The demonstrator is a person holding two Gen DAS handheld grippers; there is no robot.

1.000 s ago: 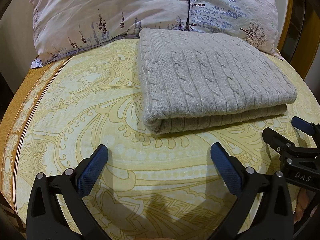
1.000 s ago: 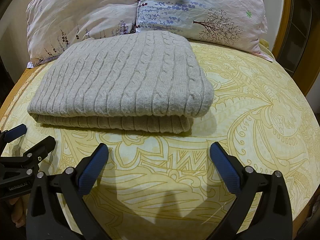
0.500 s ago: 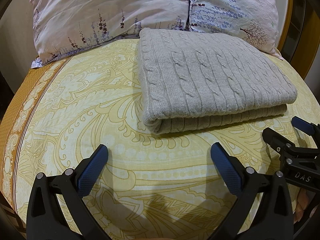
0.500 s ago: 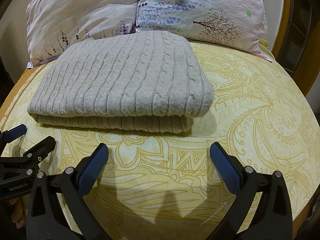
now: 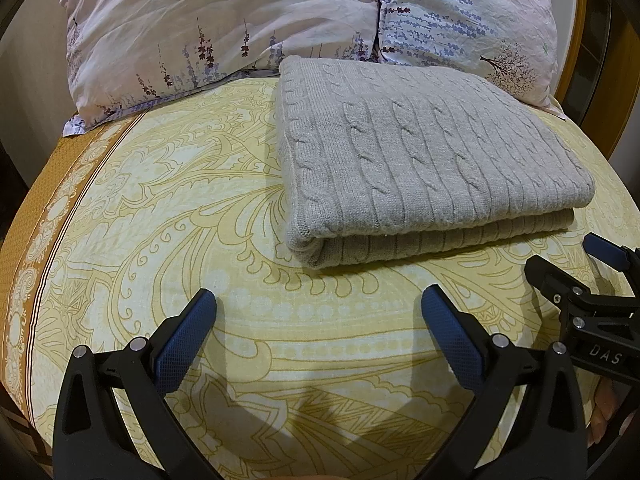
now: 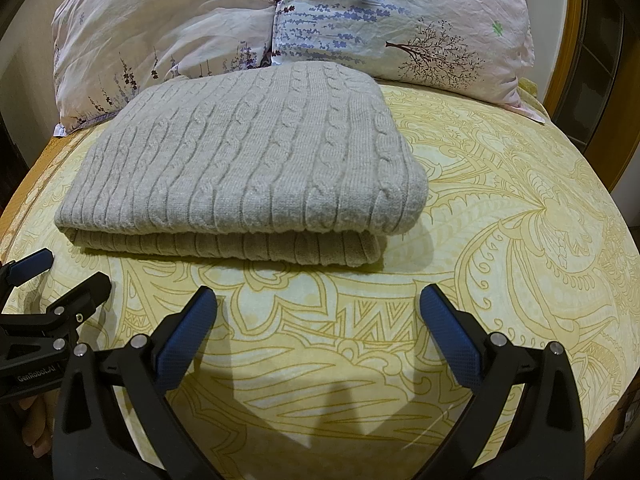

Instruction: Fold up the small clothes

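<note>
A grey cable-knit sweater (image 5: 424, 160) lies folded into a flat rectangle on the yellow patterned bedspread (image 5: 160, 216), its doubled edge facing me. In the right wrist view the same sweater (image 6: 256, 160) sits ahead and to the left. My left gripper (image 5: 318, 312) stands open above the bedspread, short of the sweater's near edge, with nothing between its blue pads. My right gripper (image 6: 318, 312) is open too, empty, just in front of the fold. Each gripper shows at the edge of the other's view, the right one (image 5: 568, 268) and the left one (image 6: 64, 276).
Two floral pillows (image 5: 224, 28) (image 6: 400, 16) lean behind the sweater at the head of the bed. A wooden bed frame (image 6: 568, 40) curves along the right. An orange border strip (image 5: 52, 200) marks the bedspread's left edge. A hand (image 5: 604, 412) shows under the right gripper.
</note>
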